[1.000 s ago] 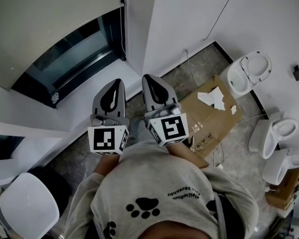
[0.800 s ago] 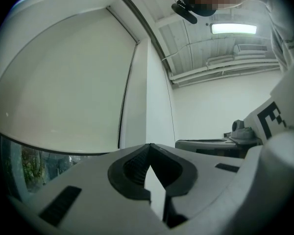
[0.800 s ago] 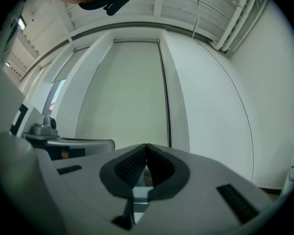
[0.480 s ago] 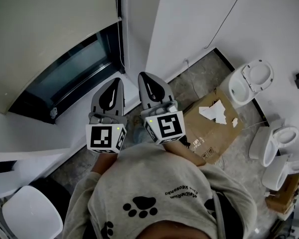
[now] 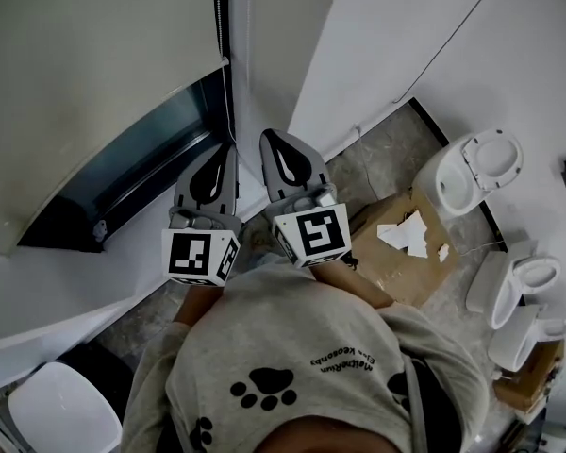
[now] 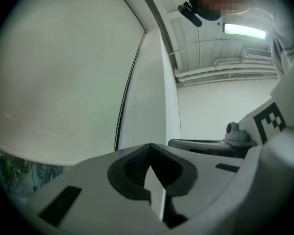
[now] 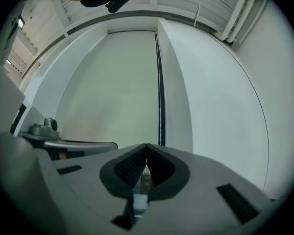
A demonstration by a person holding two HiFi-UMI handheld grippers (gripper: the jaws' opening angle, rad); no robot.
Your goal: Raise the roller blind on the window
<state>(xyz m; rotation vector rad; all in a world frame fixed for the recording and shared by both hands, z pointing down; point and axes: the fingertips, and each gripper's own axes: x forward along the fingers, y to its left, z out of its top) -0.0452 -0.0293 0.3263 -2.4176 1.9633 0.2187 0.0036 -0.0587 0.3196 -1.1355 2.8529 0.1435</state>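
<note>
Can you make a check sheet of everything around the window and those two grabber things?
Surface: grey stone floor, partly covered.
Job's things: roller blind covers most of the window; its bead chain hangs at the right edge.
Clutter: flattened cardboard with paper scraps.
Grippers: left gripper and right gripper shut, empty, side by side near the chain.
Cables: thin line down the white wall.
Surroundings: toilets along the wall; white stool.
</note>
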